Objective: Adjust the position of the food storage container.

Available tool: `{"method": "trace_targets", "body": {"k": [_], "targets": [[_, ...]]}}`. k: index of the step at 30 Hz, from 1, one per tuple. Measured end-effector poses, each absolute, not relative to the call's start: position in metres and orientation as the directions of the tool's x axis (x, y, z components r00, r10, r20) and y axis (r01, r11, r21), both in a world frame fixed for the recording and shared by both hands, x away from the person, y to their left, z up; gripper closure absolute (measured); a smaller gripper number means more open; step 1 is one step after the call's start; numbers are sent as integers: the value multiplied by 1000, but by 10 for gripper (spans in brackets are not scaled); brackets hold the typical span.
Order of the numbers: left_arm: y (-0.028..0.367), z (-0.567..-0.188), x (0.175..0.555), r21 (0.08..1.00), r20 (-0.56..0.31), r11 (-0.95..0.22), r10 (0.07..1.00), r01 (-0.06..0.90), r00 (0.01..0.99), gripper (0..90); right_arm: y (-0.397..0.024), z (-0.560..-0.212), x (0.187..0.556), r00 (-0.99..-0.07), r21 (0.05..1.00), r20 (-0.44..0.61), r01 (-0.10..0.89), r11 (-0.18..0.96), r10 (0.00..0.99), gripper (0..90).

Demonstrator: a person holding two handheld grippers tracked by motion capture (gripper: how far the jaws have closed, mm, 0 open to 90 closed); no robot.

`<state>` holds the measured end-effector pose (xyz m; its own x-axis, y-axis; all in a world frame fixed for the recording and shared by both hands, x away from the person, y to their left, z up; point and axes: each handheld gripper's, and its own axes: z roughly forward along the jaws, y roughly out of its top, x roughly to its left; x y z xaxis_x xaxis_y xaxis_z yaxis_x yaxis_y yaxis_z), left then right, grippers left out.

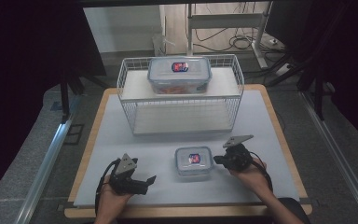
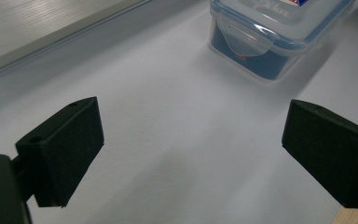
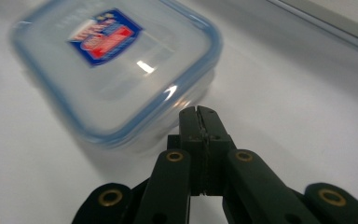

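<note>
A small clear food box (image 1: 193,160) with a blue-rimmed lid and a red-blue label sits on the white mat near the front. My right gripper (image 1: 217,160) is at its right side, jaws pressed together with nothing between them, tips close to the box edge (image 3: 121,70). My left gripper (image 1: 151,179) lies low at the front left, pointing right toward the box (image 2: 270,37), jaws wide apart and empty. A larger box (image 1: 179,73) of the same kind sits on top of the white wire rack (image 1: 182,95) at the back.
The wire rack has a bare lower shelf (image 1: 182,117) facing me. The white mat (image 1: 121,140) covers a wooden table (image 1: 87,154). Dark floor, metal rails and cables surround the table.
</note>
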<state>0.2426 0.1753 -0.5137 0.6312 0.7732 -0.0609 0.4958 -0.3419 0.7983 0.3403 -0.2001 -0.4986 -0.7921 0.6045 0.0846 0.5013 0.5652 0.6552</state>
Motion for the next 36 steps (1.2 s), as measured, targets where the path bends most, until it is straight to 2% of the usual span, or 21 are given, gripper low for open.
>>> {"method": "trace_targets", "body": {"k": [9, 14, 19, 28, 36], "targets": [[174, -514, 243, 795, -62, -346, 771, 499, 633, 55, -181, -504, 339, -817, 639, 84, 484, 598, 571, 892], [176, -514, 243, 795, -68, -339, 775, 503, 628, 55, -189, -498, 337, -814, 658, 62, 469, 589, 578, 882], [178, -515, 243, 793, -62, -344, 776, 503, 627, 57, -205, -492, 329, -816, 688, -3, 417, 593, 578, 719], [176, -516, 242, 778, -48, -366, 776, 510, 629, 57, -225, -491, 320, -813, 712, -26, 394, 582, 582, 452], [176, -519, 243, 770, -50, -369, 778, 520, 627, 56, -238, -497, 315, -809, 727, -6, 400, 558, 588, 280]]}}
